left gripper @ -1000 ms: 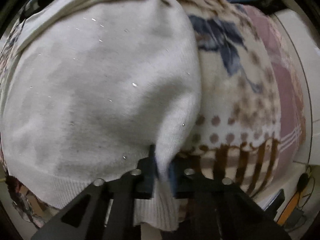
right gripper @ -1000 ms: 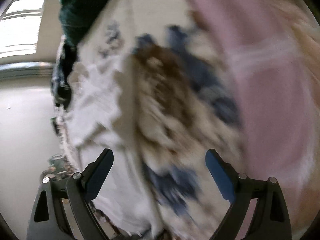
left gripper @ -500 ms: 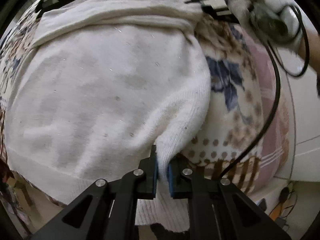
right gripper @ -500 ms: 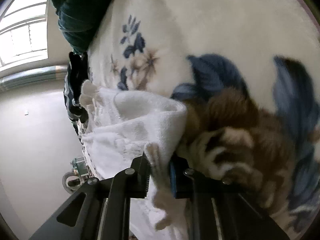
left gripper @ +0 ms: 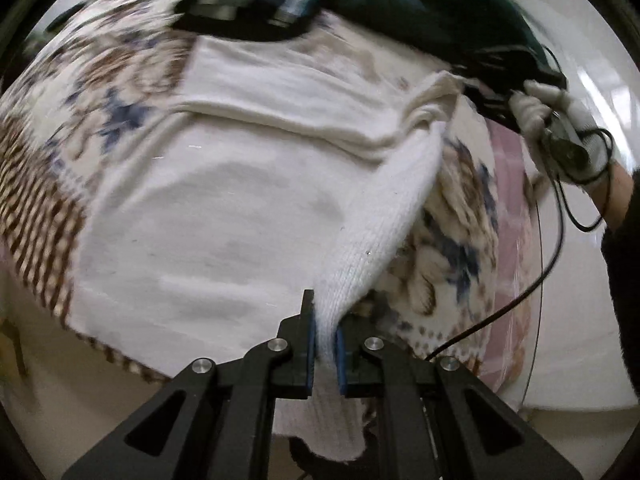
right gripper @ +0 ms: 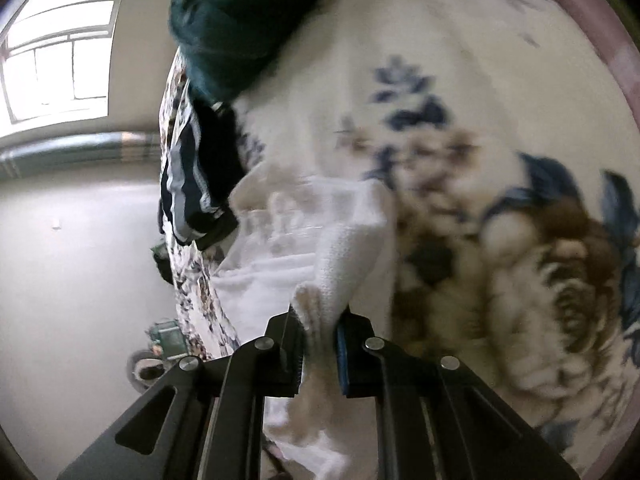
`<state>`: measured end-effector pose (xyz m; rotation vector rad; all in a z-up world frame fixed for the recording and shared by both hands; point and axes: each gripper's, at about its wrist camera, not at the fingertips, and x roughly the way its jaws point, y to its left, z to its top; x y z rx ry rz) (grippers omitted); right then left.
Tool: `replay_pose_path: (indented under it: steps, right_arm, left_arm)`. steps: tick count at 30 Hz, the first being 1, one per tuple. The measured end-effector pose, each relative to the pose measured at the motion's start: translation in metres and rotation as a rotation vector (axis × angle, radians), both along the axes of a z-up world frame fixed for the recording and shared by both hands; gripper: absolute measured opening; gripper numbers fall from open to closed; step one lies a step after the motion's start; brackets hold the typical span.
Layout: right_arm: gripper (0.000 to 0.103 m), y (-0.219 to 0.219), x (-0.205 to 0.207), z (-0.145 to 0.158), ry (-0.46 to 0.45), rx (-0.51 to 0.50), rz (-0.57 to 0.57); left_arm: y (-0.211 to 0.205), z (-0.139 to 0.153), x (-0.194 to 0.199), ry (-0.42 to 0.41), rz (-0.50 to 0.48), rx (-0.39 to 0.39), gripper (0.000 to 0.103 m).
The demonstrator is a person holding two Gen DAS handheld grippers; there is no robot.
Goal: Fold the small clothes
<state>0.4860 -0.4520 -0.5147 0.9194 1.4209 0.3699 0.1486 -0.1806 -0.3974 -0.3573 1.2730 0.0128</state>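
A white knit sweater point(left gripper: 224, 216) lies spread on a floral blanket point(left gripper: 452, 240). My left gripper point(left gripper: 325, 340) is shut on the sweater's right bottom corner, lifting that edge. My right gripper point(left gripper: 480, 96) shows at the far right in the left wrist view, in a white-gloved hand, holding the sweater's upper right corner. In the right wrist view my right gripper point(right gripper: 320, 340) is shut on the white sweater point(right gripper: 312, 248), bunched between its fingers.
A dark teal garment point(left gripper: 420, 4) and a dark striped garment point(left gripper: 248, 4) lie at the blanket's far side; they also show in the right wrist view point(right gripper: 240, 20). A black cable point(left gripper: 552, 256) hangs from the right gripper. Pale floor point(right gripper: 80, 280) lies beyond the blanket's edge.
The right gripper closed on the sweater's upper corner a second ago and has since lifted it. The left gripper has risen and pulled back, still holding its corner, raising the sweater's right edge.
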Motion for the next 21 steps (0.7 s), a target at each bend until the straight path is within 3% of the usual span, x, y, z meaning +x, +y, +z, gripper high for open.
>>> replay_pose_path:
  steps: [6, 13, 21]
  right_arm:
    - [0.013, 0.088, 0.025, 0.025, 0.024, 0.108, -0.035]
    - [0.013, 0.224, 0.056, 0.006, 0.062, 0.174, -0.056]
    - [0.013, 0.366, 0.077, -0.035, 0.083, 0.018, 0.043]
  left_arm:
    - [0.083, 0.001, -0.003, -0.022, 0.155, -0.058, 0.006]
    - [0.174, -0.033, -0.008, -0.011, 0.270, -0.102, 0.006]
    - [0.247, -0.082, -0.020, 0.065, 0.334, -0.131, 0.006]
